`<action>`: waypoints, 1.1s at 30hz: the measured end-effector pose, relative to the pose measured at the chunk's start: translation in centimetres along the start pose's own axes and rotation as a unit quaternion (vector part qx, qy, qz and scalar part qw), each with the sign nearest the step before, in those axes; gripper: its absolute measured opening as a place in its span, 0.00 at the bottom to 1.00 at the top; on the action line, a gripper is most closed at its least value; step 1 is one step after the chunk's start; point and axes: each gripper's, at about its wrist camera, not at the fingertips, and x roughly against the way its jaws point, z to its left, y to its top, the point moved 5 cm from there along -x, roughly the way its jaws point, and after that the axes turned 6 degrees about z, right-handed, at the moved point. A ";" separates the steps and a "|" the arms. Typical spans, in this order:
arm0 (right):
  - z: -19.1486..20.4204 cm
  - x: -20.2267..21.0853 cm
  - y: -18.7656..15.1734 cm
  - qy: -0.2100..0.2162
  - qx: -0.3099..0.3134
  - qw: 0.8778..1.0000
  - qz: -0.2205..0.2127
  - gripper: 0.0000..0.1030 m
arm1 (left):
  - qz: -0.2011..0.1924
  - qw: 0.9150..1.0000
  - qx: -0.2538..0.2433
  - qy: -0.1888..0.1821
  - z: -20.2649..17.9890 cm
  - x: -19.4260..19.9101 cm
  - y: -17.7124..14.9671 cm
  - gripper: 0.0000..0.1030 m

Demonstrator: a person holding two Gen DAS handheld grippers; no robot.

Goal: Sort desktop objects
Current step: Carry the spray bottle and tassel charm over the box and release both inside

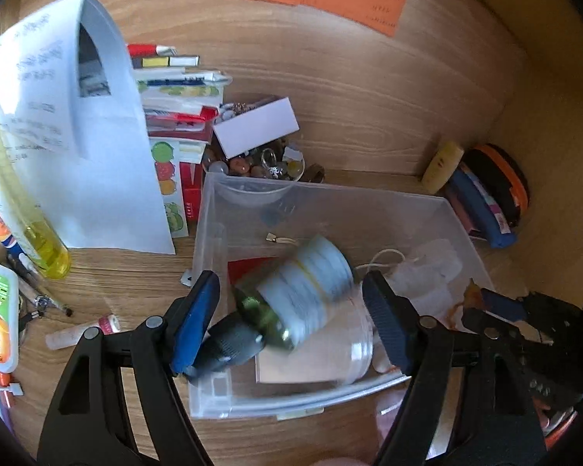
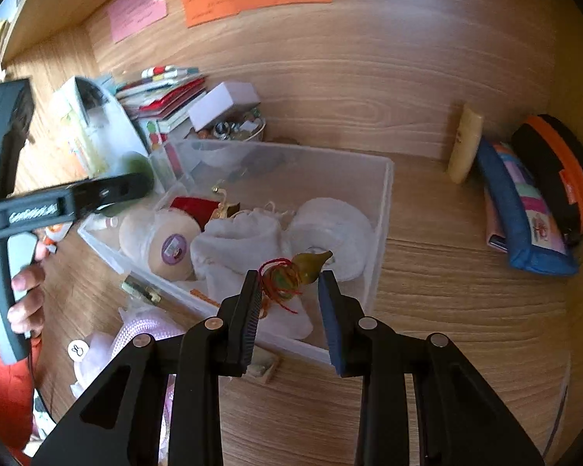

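Left gripper (image 1: 291,326), jaws wide apart, has the green bottle (image 1: 291,303) lying loose between them over the clear bin (image 1: 210,233).

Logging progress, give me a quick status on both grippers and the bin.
Left gripper open, green bottle blurred between the jaws over clear bin. Right gripper open at gourd charm. White pouches crowd the bin.

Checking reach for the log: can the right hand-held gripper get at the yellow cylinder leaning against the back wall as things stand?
Probably yes. The right hand-held gripper is open, holding nothing, and bare desk lies between the clear bin and the yellow cylinder. The blue pouch crowds one side.
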 end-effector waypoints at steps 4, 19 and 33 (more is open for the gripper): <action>0.4 0.1 0.0 -0.013 0.014 1.000 -0.004 0.27 | 0.004 1.000 -0.006 0.006 -0.3 -0.9 0.0 0.73; 0.4 1.9 -0.9 -0.016 -0.004 1.000 -0.006 0.42 | -0.015 0.999 -0.032 0.024 -1.2 2.8 -2.1 0.77; 8.2 3.3 -4.6 0.025 0.023 0.999 -0.006 0.79 | -0.036 0.995 -0.043 0.083 1.3 7.6 -7.8 0.87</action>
